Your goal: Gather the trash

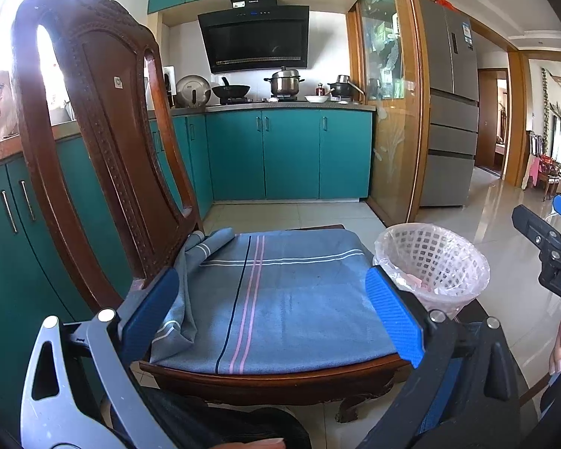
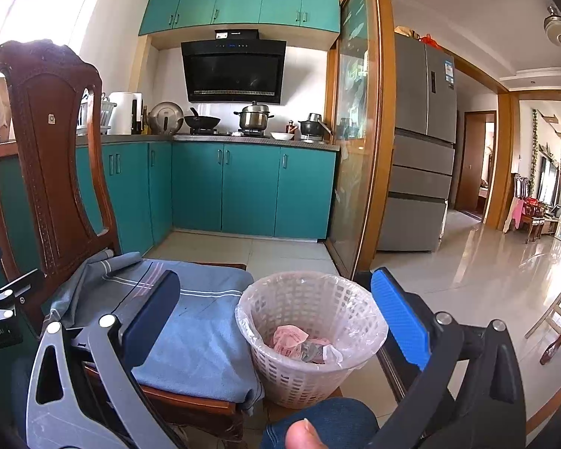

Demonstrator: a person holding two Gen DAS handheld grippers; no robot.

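I'm holding both grippers, left gripper point(image 1: 273, 314) and right gripper point(image 2: 276, 318), released and empty; trash point(image 2: 299, 340) is sitting inside the basket point(image 2: 359, 355) beside the chair point(image 2: 190, 400)'s front corner. Risk: I'm nudging the light basket over, spilling it.

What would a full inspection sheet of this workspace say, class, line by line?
Surface: blue-grey striped cloth covers the wooden chair seat, with no loose trash seen on it.
Job's things: white lattice basket with a plastic liner beside the chair; crumpled pink and grey trash inside.
Clutter: nothing seen nearby.
Grippers: left gripper open, empty; right gripper open, empty, around the basket.
Cables: nothing seen.
Surroundings: teal cabinets, steel pot on the stove, grey fridge, tiled floor.
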